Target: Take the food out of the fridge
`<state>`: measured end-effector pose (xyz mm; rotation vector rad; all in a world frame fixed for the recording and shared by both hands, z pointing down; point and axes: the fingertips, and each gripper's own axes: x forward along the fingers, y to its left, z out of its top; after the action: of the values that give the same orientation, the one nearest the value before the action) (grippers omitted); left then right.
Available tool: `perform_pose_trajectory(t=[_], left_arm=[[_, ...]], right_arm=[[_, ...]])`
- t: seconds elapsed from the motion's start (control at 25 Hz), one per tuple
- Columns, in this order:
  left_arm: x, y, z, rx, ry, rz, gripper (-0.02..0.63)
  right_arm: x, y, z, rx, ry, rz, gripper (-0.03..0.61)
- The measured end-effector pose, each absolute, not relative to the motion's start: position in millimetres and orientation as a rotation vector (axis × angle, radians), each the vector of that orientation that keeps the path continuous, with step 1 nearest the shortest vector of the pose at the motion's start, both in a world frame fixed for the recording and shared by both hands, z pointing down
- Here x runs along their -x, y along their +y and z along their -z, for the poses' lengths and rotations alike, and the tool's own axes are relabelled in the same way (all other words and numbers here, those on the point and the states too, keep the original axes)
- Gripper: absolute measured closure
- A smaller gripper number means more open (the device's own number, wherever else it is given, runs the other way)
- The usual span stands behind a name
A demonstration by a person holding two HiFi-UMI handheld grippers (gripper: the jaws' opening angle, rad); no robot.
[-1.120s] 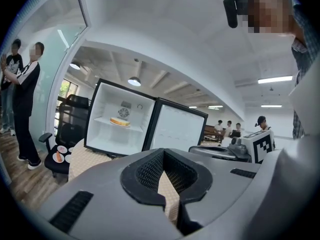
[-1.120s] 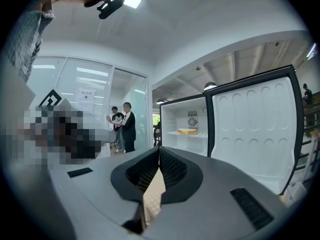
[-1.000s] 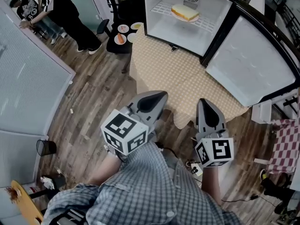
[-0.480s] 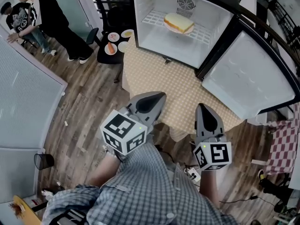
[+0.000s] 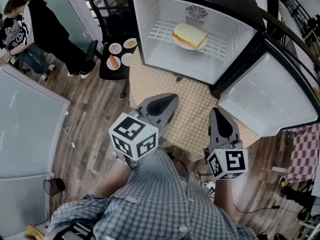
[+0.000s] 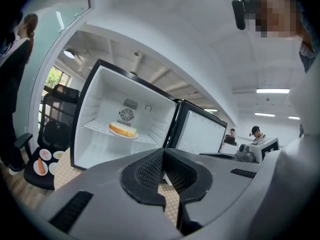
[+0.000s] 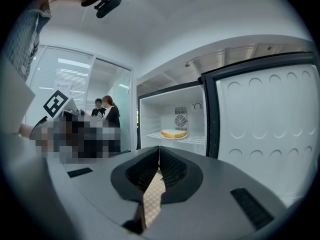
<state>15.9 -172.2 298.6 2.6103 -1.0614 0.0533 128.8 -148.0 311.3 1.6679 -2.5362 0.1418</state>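
Note:
A small black fridge (image 5: 144,31) stands open on a table with a tan checkered cloth (image 5: 192,101), its door (image 5: 270,101) swung out to the right. Inside, a slice of sandwich bread (image 5: 190,35) lies on a plate on the wire shelf; it also shows in the left gripper view (image 6: 122,129) and the right gripper view (image 7: 174,133). My left gripper (image 5: 167,99) and right gripper (image 5: 216,111) hover side by side over the table's near edge, pointing at the fridge and well short of it. Both are shut and hold nothing.
A black chair (image 5: 112,66) left of the fridge carries small plates of food (image 5: 116,55). Two people (image 5: 35,31) stand at the far left beside a glass partition (image 5: 25,119). A red checkered cloth (image 5: 305,151) hangs at the right, and cables (image 5: 210,185) lie on the wood floor.
Both grippers have moved forward toward the open fridge, which now sits larger and nearer in the head view. Their jaws have stayed shut.

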Motion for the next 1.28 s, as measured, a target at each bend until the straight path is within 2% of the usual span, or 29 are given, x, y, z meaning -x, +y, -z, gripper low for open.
perform_pose_trajectory(t=[0.4,1.28], left_arm=[[4,-255,-314,-2.357,-0.996,0.123,0.607],[-24,-374,-344,-2.101,-0.773,0.256,0.606]], right_arm=[[-118,-189,-313,-1.736,-2.476,-0.166,0.569],[-102,-240,-338,-1.774,-2.404,-0.254,0.569]])
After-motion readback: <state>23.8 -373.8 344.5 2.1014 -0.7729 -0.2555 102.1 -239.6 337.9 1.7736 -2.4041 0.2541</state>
